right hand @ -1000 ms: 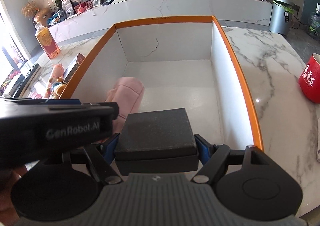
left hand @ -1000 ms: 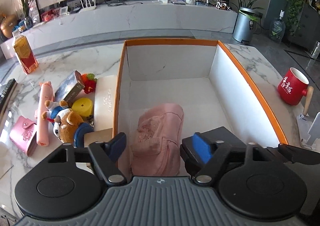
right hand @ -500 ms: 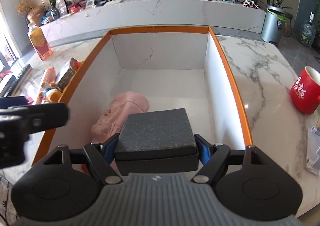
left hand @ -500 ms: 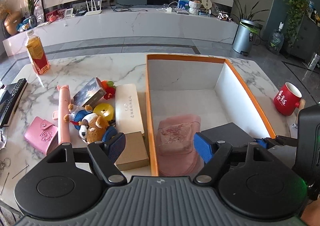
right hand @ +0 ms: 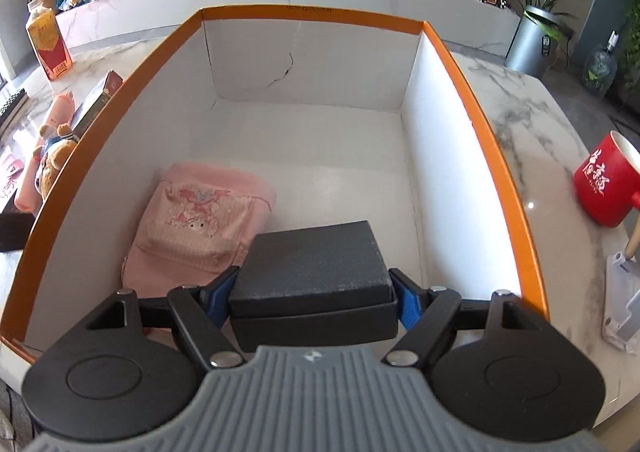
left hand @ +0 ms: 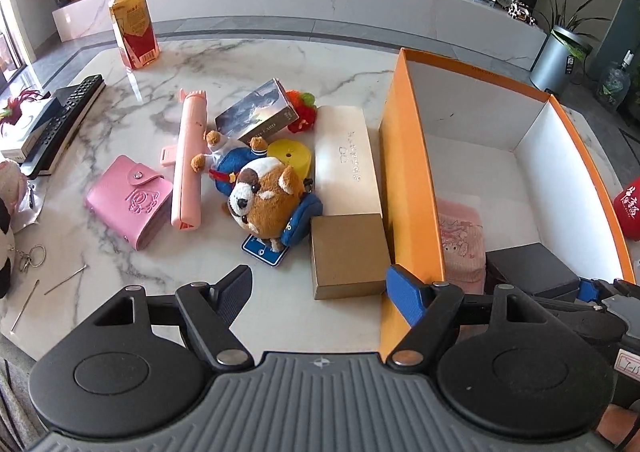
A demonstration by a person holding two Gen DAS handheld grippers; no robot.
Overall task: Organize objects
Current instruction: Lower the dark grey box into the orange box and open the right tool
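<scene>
Right tongs clamped on black box, held low inside orange bin, near corner, touching pink pouch lying on bin floor. Left tongs wide open, empty, over tabletop just outside bin's left wall. Brown box and plush dog sit beside that wall.
</scene>
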